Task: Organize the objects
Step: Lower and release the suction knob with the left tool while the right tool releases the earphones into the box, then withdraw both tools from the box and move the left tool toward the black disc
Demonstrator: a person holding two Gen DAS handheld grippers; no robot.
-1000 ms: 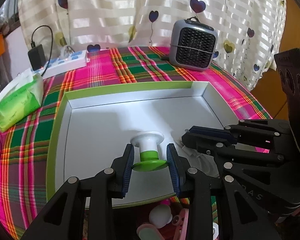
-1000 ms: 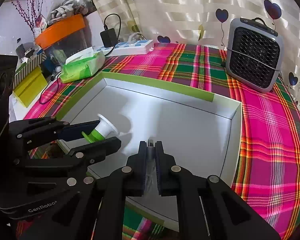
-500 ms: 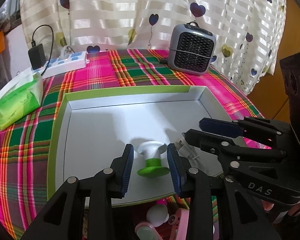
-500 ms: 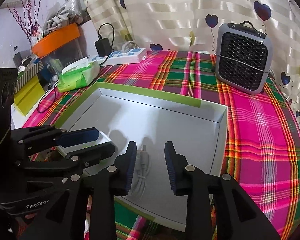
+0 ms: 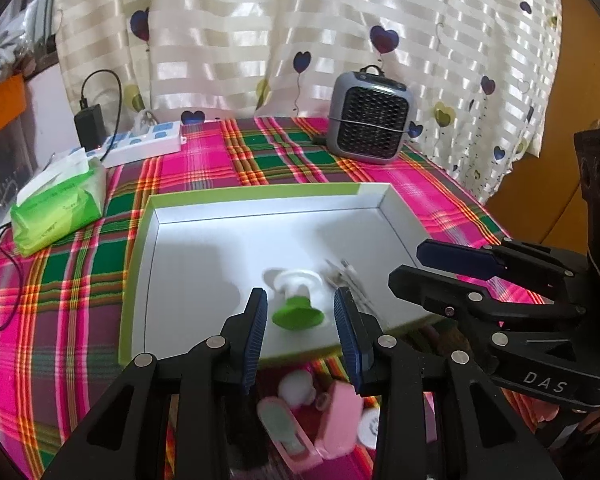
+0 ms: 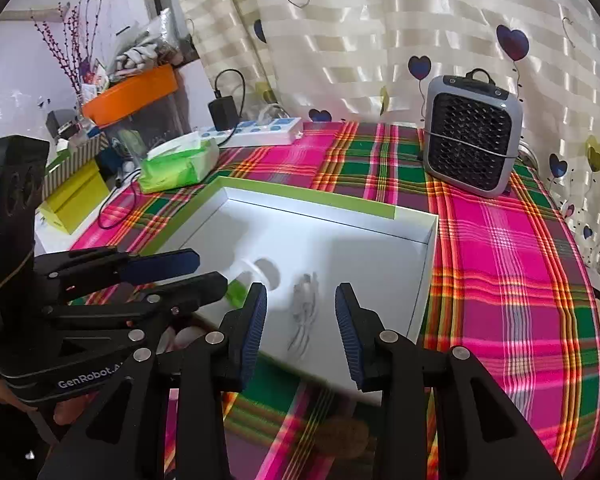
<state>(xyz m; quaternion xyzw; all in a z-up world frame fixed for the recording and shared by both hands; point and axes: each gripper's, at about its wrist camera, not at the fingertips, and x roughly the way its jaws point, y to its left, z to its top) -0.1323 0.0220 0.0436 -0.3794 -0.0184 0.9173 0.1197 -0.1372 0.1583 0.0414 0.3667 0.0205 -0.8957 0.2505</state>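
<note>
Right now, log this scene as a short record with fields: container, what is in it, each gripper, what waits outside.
container: shallow white tray with green rim on the plaid tablecloth
in tray: green and white spool lying on its side; coiled white cable beside it
left gripper: open, empty, spool lies beyond the fingertips
right gripper: jaws just been opening, cable lies free on the tray floor
outside tray: pink case and small white items at the near edge
background: grey fan heater, green tissue pack, power strip
</note>
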